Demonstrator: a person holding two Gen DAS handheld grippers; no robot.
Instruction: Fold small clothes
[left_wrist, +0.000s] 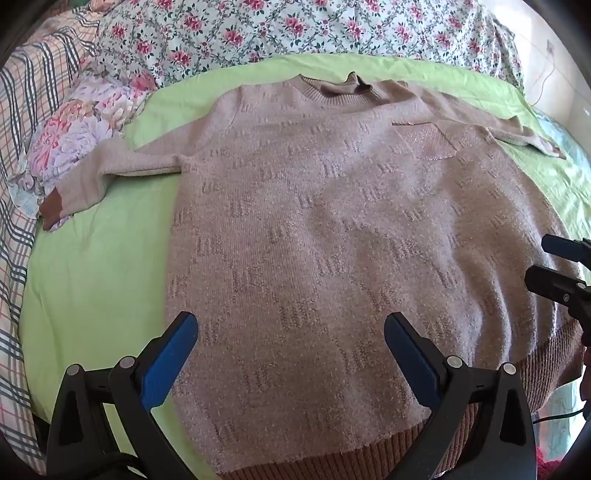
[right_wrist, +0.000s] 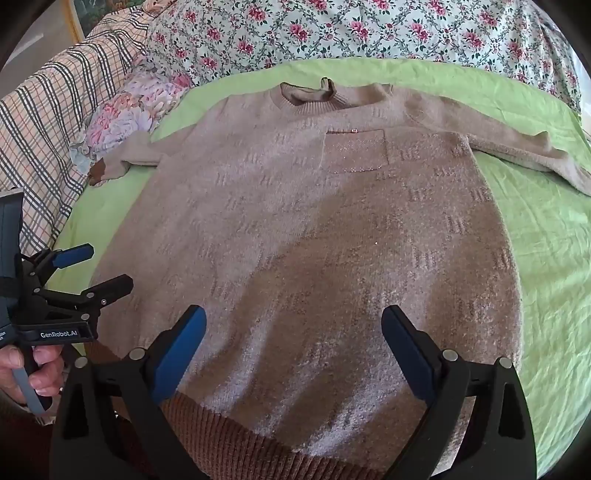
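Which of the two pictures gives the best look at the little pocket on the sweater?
The right wrist view: the pocket sits near the middle, nearly square-on, with its sparkly knit and a small trim piece on its top edge. In the left wrist view the pocket lies off to the right, skewed and less distinct.

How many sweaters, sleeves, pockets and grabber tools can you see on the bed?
Sweater: 1
Sleeves: 2, one on the left and one on the right
Pocket: 1
Grabber tools: 2, the left gripper and the right gripper, both open
Total: 6
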